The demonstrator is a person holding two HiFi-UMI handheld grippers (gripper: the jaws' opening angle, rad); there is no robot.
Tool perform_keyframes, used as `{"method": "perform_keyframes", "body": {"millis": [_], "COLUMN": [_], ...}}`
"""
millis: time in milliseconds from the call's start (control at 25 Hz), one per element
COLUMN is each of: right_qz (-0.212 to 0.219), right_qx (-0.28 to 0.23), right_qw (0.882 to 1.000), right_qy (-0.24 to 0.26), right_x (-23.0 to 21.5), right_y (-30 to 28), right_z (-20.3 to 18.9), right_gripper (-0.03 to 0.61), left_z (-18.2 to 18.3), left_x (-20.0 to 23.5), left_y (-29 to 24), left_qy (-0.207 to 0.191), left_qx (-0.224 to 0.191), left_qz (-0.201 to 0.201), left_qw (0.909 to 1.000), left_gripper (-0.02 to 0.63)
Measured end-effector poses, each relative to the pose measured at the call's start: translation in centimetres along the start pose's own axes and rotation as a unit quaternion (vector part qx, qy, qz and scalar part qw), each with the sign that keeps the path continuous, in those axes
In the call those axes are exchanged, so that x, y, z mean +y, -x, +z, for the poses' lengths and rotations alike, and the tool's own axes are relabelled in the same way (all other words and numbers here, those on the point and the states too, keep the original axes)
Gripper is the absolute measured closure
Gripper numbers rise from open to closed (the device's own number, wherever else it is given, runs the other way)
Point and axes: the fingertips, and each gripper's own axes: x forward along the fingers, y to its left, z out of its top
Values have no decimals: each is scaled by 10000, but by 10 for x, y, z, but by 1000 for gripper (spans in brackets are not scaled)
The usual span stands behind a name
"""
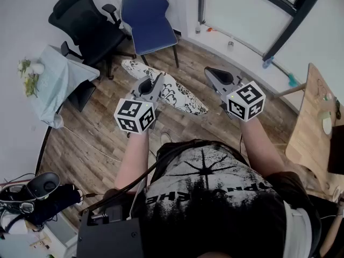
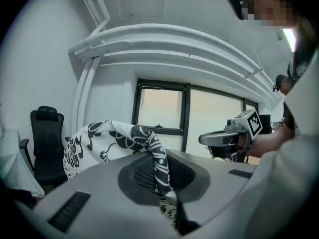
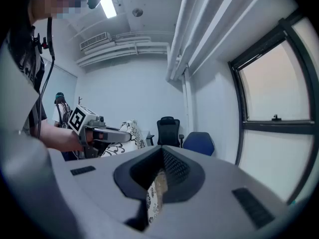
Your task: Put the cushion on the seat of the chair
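The cushion [image 1: 172, 93], white with a black floral print, hangs in the air over the wooden floor, stretched between both grippers. My left gripper [image 1: 150, 84] is shut on its left part; in the left gripper view a fold of the cushion [image 2: 107, 138] is pinched between the jaws. My right gripper [image 1: 213, 74] is shut on the other end, and in the right gripper view a strip of the cushion [image 3: 154, 195] shows between its jaws. The blue chair [image 1: 148, 16] stands ahead by the wall, its seat bare; the right gripper view also has the blue chair [image 3: 199, 143].
A black office chair [image 1: 86, 26] stands left of the blue one. A small table with a pale cloth [image 1: 56, 82] and flowers is at the left. A wooden table [image 1: 312, 128] is on the right. Bags and gear [image 1: 37, 195] lie at the lower left.
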Motion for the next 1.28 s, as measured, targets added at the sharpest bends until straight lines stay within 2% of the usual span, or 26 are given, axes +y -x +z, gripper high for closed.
{"method": "perform_keyframes", "body": {"millis": [680,1280], "right_qz": [203,58], "right_qx": [-151,-140], "right_qw": [9996,9999], "right_qy": [-96,-20], "right_x": [12,-2], "right_y": [-5,5], "right_z": [2,-4], "right_gripper": [560,560], "left_z": [4,0], "left_x": [-3,-13], "left_y": [-4,-11], "left_qy": [28,-3], "left_qx": [9,69], "left_qz": [-41,6], "left_qw": [10000,10000], "left_gripper": [591,591]}}
